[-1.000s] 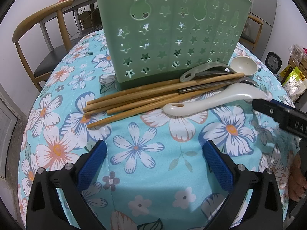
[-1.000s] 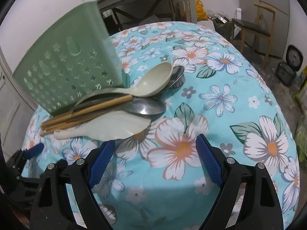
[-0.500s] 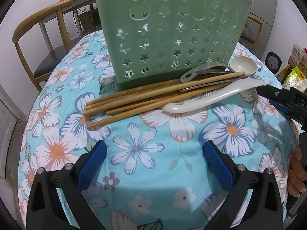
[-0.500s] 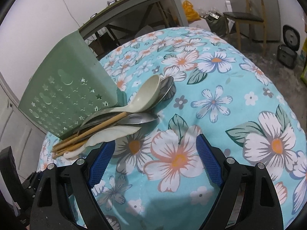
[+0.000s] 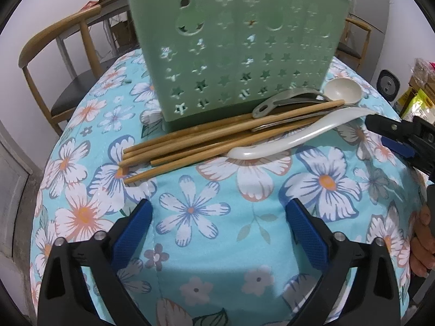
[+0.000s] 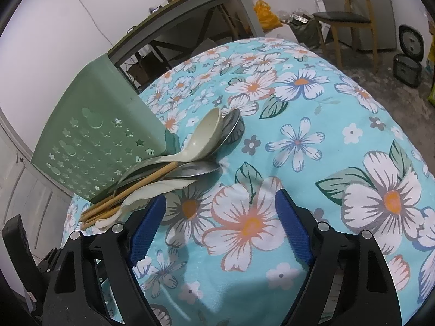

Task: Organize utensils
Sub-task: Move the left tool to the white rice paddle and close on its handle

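Note:
A green perforated utensil holder [image 5: 236, 49] stands on the flowered tablecloth [image 5: 217, 244]. Against its base lies a pile: several bamboo chopsticks [image 5: 212, 138], a white spoon [image 5: 299, 138], a beige spoon [image 5: 342, 91] and grey metal spoons [image 5: 282, 100]. My left gripper [image 5: 217, 209] hovers short of the chopstick ends, its jaws closing with nothing between them. My right gripper [image 6: 220, 203] sits beside the bowl of the white spoon [image 6: 152, 193], jaws narrowing slightly, also empty. In the left wrist view the right gripper [image 5: 391, 135] shows near that spoon's tip.
A wooden chair [image 5: 54, 43] stands behind the table on the left and another chair [image 6: 350, 21] on the far side. A grey desk [image 6: 190, 19] and a rice cooker [image 6: 407, 68] stand beyond. A person's hand [image 5: 424, 244] shows at the right edge.
The right gripper has rolled, so its view tilts, and it has drawn back from the white spoon's end. Both grippers' jaws have narrowed a little. The utensils have not moved.

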